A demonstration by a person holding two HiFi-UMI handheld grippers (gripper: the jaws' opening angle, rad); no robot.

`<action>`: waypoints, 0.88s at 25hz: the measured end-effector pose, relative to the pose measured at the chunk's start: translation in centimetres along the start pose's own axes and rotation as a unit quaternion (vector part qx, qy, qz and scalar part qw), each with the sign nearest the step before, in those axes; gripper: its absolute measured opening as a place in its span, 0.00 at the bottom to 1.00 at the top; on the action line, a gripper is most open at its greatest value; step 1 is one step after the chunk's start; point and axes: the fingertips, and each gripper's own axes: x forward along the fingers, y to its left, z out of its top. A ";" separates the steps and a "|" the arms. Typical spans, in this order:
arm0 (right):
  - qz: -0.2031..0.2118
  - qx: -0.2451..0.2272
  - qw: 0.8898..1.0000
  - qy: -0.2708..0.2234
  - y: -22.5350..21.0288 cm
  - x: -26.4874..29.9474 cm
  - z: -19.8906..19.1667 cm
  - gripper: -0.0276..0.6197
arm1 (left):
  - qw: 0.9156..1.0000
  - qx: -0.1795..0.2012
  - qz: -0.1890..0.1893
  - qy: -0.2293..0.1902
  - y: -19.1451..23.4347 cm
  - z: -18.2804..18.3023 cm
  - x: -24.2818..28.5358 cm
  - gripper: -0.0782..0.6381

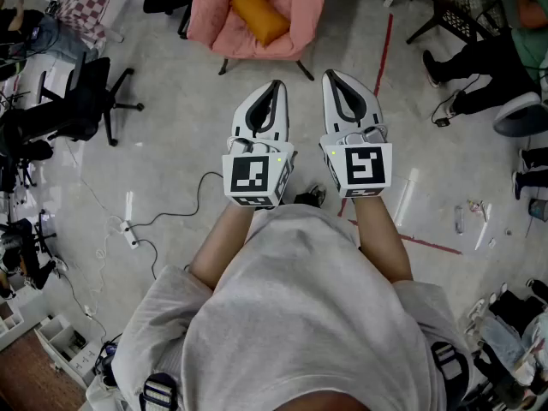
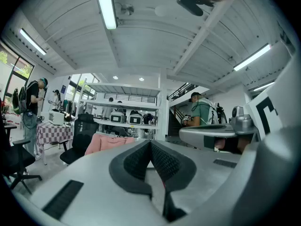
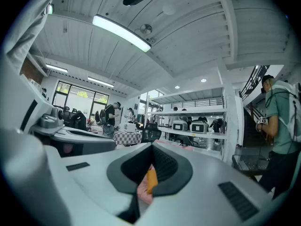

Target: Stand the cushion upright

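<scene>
Approach step; nothing grasped yet. My left hand-held gripper (image 1: 276,88) and right hand-held gripper (image 1: 330,77): jaws pressed together, empty, level, side by side above floor. Orange cushion (image 1: 259,14) lies slanted on seat of pink armchair (image 1: 210,15), well ahead. Next, I judge: close in, spread jaws, take cushion edge, tip it upright against backrest.

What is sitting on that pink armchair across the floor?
One orange oblong fabric cushion lies slanted on the seat of the pink padded armchair, not standing upright. Nothing else shows there; the patch of seat under the cushion is covered.
</scene>
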 end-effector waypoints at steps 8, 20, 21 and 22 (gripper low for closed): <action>0.012 0.003 1.000 0.024 0.7 -0.5 -2.3 0.05 | 0.999 -0.008 0.002 0.031 -0.3 -2.3 -0.7 0.13; 0.036 -0.001 0.998 0.051 3.2 0.6 -4.1 0.05 | 0.998 -0.012 -0.004 0.067 1.4 -4.4 -0.9 0.13; 0.037 -0.001 0.998 0.052 3.4 0.8 -4.1 0.05 | 0.998 -0.013 -0.005 0.069 1.6 -4.5 -0.9 0.13; 0.038 -0.002 0.998 0.053 3.7 1.1 -4.1 0.05 | 0.997 -0.014 -0.006 0.070 1.9 -4.6 -0.8 0.13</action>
